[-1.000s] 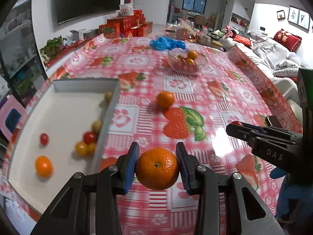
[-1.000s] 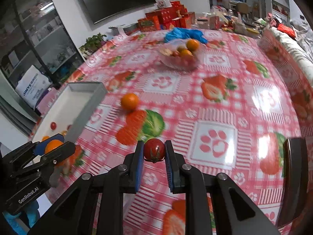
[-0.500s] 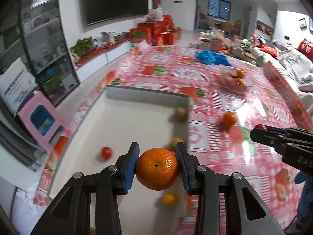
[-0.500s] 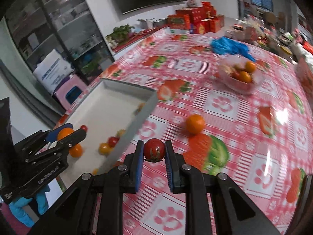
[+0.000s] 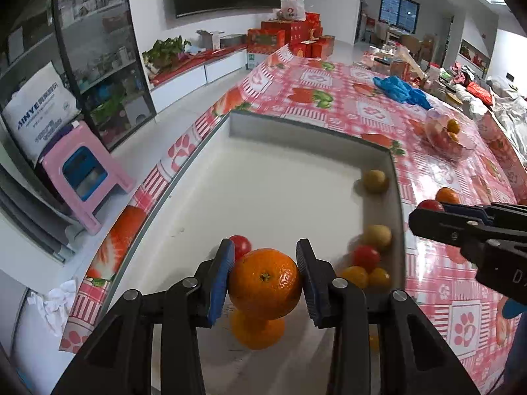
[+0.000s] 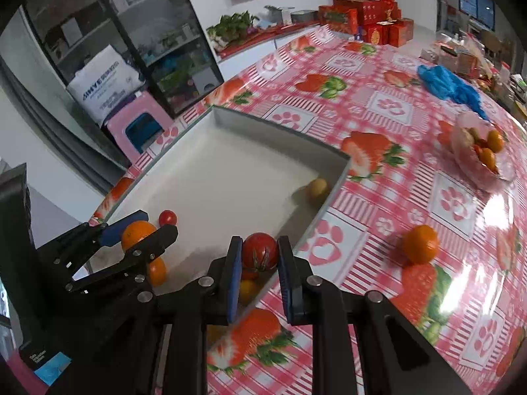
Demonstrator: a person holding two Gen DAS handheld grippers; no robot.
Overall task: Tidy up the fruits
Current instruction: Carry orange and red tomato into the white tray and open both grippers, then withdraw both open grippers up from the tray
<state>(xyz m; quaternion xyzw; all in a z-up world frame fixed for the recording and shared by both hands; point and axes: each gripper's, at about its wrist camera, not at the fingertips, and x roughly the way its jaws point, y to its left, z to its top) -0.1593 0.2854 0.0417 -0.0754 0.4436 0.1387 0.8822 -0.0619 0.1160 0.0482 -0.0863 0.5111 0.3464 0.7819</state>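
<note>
Sitting stem-dimple toward the camera, an orange (image 5: pixel 265 285) is being clamped between the blue pads of the left tool (image 5: pixel 265 278), hanging over the white tray (image 5: pixel 280 181) above another orange (image 5: pixel 257 332). Beside it, the right tool (image 6: pixel 260 256) is gripping a red tomato (image 6: pixel 260 255), stem facing back, above the tray's near rim. A checked strawberry cloth is covering the bench (image 6: pixel 388 105); a pink stool (image 5: pixel 84 172) is standing on the floor.

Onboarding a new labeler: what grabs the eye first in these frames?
First, the big orange clamped in the left claw, held above another orange inside the white tray. Next, the red tomato pinched in the right claw over the tray's near corner. Behind both, the loud pink strawberry tablecloth with one loose orange on it.
</note>
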